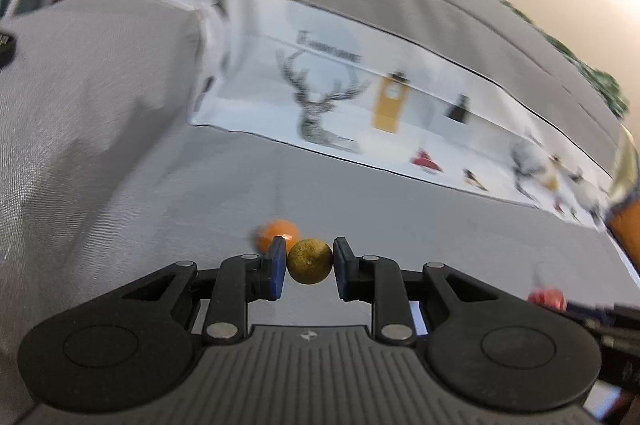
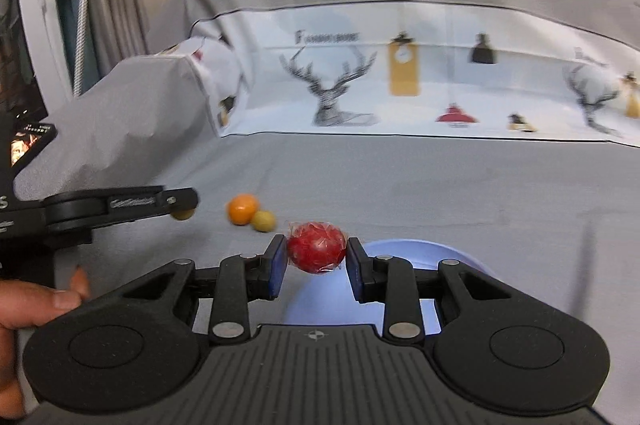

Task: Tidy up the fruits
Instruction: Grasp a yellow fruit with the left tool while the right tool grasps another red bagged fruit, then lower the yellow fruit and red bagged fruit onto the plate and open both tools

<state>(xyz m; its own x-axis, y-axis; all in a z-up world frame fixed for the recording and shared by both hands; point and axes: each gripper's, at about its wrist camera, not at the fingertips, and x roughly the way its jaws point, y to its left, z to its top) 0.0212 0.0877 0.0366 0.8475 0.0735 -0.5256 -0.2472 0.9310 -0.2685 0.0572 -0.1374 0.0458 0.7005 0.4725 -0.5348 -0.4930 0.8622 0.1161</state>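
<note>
Left gripper (image 1: 309, 267): blue pads clamped on a small round yellow-green fruit (image 1: 310, 262), rough dull skin, lifted clear of the cloth
Right gripper (image 2: 317, 253): blue pads pressed on a round red fruit (image 2: 317, 247) in crinkled clear wrap, held over the near rim of a pale blue bowl (image 2: 400, 251)
Loose fruit: smooth orange (image 2: 242, 208) touching a small yellow fruit (image 2: 263, 220) on the grey cloth (image 2: 440, 185)
Backdrop: white printed panel (image 2: 440, 85), stag and lamp motifs
Hand (image 2: 36, 301): fingers curled around the left gripper's black handle, at the right view's left edge
</note>
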